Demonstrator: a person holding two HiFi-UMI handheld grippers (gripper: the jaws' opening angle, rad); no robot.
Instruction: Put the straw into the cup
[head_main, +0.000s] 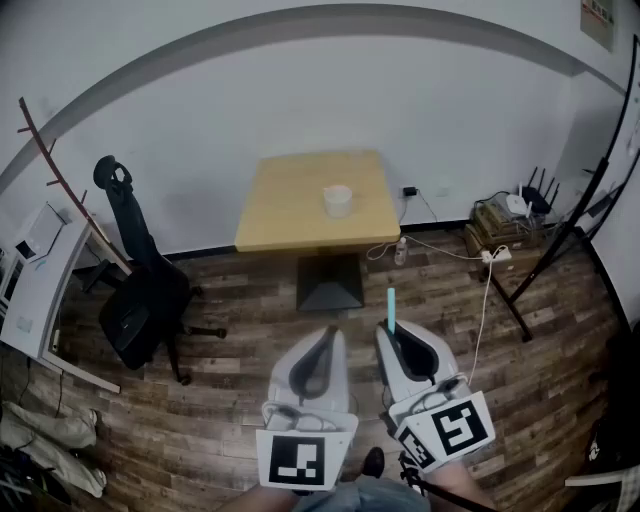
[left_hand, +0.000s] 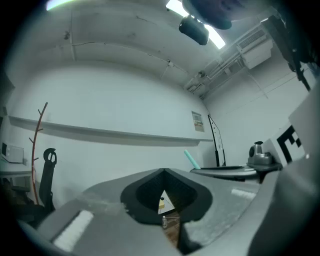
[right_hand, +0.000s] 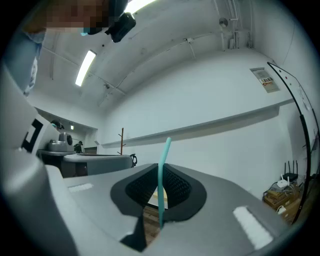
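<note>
A white cup (head_main: 338, 200) stands on a small wooden table (head_main: 290, 215) far ahead, across the room. My right gripper (head_main: 393, 332) is shut on a teal straw (head_main: 390, 309) that sticks up from its jaws; the right gripper view shows the straw (right_hand: 162, 175) pinched upright between the dark pads. My left gripper (head_main: 328, 335) is shut with nothing in it, side by side with the right one, low over the floor. In the left gripper view the jaws meet at the tips (left_hand: 164, 172) and the straw's end (left_hand: 191, 160) shows to the right. Both grippers are well short of the table.
A black office chair (head_main: 140, 300) stands to the left on the wood floor. A white cabinet (head_main: 35, 290) is at far left. Cables, a power strip (head_main: 495, 255) and a router with boxes (head_main: 510, 215) lie at the right, beside a black stand leg (head_main: 545, 265).
</note>
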